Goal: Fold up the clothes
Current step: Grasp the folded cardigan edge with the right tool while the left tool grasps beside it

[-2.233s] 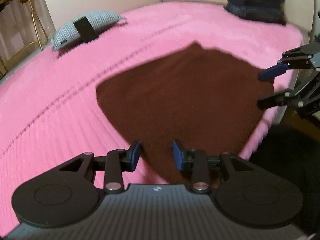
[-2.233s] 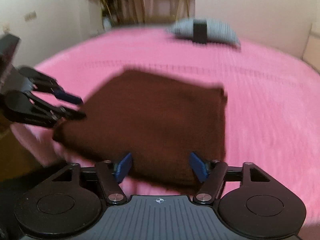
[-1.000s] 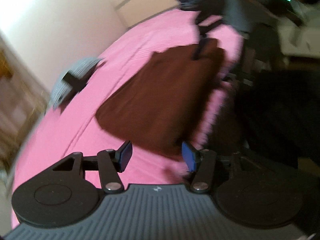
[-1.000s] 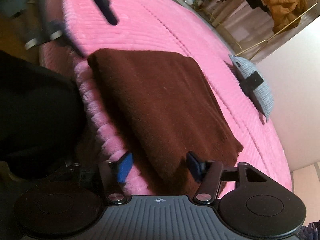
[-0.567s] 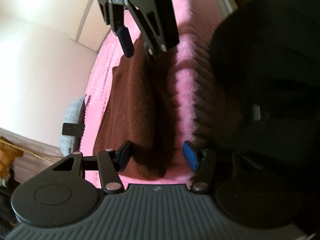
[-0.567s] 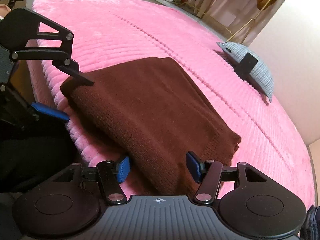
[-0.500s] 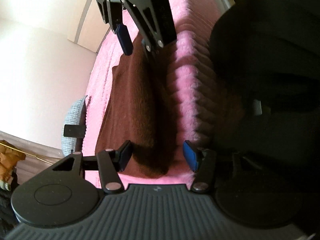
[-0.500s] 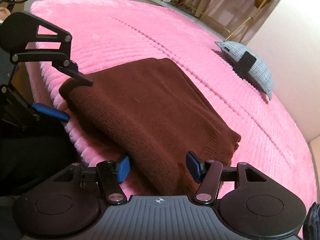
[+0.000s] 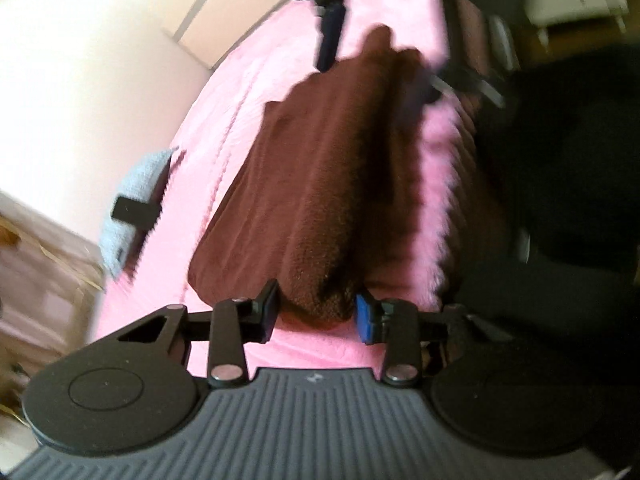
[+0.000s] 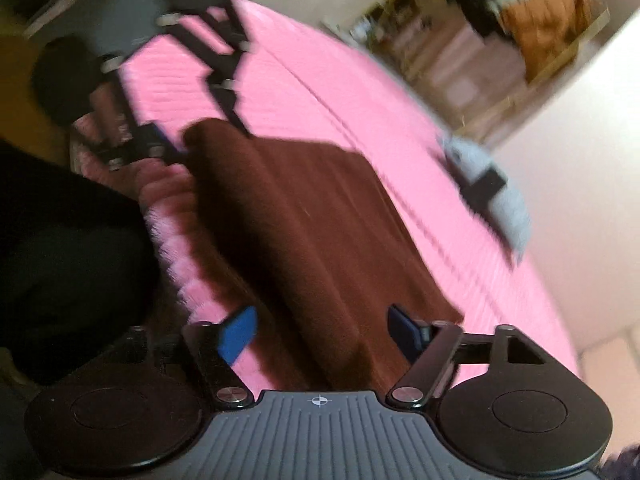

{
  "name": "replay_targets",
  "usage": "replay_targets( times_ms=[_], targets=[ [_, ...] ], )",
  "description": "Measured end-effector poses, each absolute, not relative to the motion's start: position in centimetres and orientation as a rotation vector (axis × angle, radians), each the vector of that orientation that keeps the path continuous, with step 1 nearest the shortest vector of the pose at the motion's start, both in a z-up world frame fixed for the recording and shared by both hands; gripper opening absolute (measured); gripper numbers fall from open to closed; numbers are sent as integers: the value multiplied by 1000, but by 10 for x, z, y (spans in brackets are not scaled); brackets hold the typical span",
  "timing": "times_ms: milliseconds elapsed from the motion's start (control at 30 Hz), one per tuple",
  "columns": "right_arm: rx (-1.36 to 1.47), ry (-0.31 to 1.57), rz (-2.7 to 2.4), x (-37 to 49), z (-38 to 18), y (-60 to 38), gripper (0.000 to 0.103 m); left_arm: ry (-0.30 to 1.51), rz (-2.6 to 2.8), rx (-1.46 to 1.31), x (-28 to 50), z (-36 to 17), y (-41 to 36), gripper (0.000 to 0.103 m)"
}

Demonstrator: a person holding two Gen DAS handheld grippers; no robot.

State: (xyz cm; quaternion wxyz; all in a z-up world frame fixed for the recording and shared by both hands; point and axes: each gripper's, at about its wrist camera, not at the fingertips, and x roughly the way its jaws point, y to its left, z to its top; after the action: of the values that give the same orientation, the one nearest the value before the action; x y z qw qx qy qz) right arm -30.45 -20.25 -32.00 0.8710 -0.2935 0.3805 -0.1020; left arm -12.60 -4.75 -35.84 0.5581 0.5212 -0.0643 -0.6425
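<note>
Pink ribbed bed (image 10: 360, 92) carries the folded brown garment (image 10: 320, 216) near its edge; grey pillow (image 10: 492, 196) at 2 o'clock. Left tool (image 9: 316, 314) and right tool (image 10: 320, 332) are released, each straddling a garment end.

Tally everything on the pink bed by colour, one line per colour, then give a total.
Brown: 1, the folded brown garment.
Grey-blue: 1, the small cushion near the far wall.
Black: 1, the black item lying on that cushion; too blurred to identify.
Total: 3 on the pink bed.
</note>
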Motion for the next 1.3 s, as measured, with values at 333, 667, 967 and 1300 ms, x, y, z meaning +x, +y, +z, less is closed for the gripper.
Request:
replay_targets(
  times_ms=[333, 667, 967, 1300],
  targets=[
    [-792, 810, -197, -273, -342, -198, 36, 2, -1550, 1110, -114, -343, -46, 42],
    [-570, 808, -207, -271, -296, -199, 20, -395, -1412, 1307, -167, -367, -25, 62],
    [-524, 783, -228, -293, -287, -185, 20, -483, -1328, 1385, -177, -371, -54, 28],
    [-708, 770, -304, -331, -323, -171, 81, -44, -1530, 1137, -128, -307, -76, 25]
  ],
)
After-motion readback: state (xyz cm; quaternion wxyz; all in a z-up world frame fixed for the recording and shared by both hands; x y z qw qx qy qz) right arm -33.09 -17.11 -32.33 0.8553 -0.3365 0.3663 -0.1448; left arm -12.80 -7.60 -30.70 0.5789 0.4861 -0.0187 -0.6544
